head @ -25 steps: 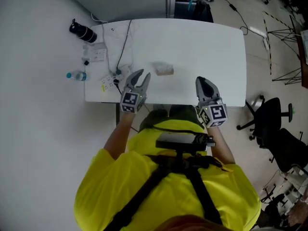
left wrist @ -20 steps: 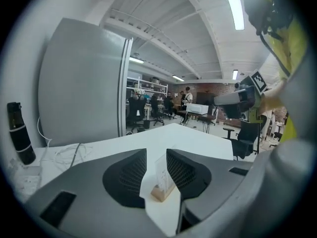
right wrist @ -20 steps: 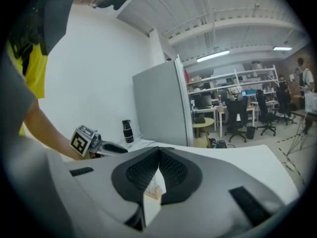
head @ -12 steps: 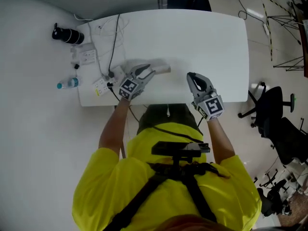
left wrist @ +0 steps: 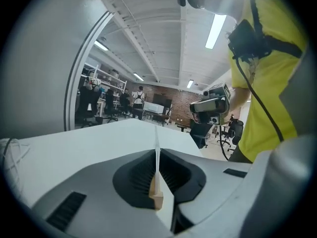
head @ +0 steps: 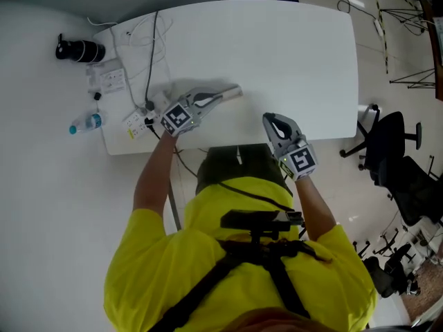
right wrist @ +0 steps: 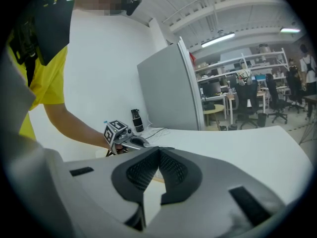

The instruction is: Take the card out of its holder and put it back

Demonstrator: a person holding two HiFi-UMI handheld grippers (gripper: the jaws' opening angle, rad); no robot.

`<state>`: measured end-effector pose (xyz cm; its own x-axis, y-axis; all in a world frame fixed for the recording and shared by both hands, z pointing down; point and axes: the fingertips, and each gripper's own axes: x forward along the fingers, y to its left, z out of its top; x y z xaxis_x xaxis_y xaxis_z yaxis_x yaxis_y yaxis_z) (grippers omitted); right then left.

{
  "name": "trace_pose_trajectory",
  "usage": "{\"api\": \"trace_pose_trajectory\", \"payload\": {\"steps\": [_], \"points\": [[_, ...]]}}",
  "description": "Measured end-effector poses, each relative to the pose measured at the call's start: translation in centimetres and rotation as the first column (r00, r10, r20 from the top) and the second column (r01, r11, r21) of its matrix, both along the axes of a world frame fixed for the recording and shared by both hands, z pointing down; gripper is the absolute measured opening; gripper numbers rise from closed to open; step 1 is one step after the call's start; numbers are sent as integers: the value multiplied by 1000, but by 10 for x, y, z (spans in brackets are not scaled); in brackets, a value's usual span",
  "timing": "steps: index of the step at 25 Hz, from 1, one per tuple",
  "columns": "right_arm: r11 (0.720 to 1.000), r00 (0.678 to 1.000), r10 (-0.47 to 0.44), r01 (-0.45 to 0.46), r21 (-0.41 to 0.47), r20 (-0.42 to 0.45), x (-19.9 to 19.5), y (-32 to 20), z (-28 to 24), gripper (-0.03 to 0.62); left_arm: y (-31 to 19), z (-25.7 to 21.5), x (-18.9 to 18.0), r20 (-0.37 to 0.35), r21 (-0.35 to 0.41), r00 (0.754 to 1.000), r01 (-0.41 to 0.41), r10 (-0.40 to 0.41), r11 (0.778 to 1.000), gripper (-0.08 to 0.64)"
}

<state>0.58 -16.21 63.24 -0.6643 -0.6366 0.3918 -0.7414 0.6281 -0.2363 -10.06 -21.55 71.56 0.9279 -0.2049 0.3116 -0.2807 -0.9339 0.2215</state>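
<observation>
In the head view my left gripper (head: 232, 93) lies low over the white table (head: 291, 47), its tips at the small card holder (head: 237, 89). The left gripper view shows a thin white card (left wrist: 157, 152) edge-on between the closing jaws of the left gripper (left wrist: 157, 158), standing in a small wooden holder (left wrist: 157, 198). The pads look pressed on the card. My right gripper (head: 279, 125) sits near the table's front edge, shut with nothing in it. From the right gripper view, the right gripper (right wrist: 158, 155) points toward the left gripper (right wrist: 130, 142).
At the table's left end lie a black cylinder (head: 79, 49), a power strip (head: 106, 80), a water bottle (head: 84, 124) and cables (head: 149, 43). Black office chairs (head: 387, 144) stand on the floor to the right.
My left gripper went forward and right to the card holder, and its jaws went from wide apart to closed. The right gripper stayed near the front edge.
</observation>
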Motion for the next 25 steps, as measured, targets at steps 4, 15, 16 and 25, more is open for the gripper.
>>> {"api": "trace_pose_trajectory", "payload": {"steps": [4, 15, 16, 25], "points": [[1000, 1000, 7, -7, 17, -12, 6, 8, -8, 6, 0, -22, -4, 4, 34, 1000, 0, 0, 999, 10], [986, 998, 30, -37, 161, 47, 18, 13, -81, 6, 8, -231, -5, -76, 239, 984, 174, -160, 955, 11], [984, 998, 30, -37, 172, 48, 17, 13, -84, 6, 10, -249, -6, -86, 261, 983, 181, -164, 948, 12], [968, 993, 94, -109, 226, 75, 27, 4, -99, 6, 22, -310, -7, -118, 349, 977, 206, -175, 914, 11]]}}
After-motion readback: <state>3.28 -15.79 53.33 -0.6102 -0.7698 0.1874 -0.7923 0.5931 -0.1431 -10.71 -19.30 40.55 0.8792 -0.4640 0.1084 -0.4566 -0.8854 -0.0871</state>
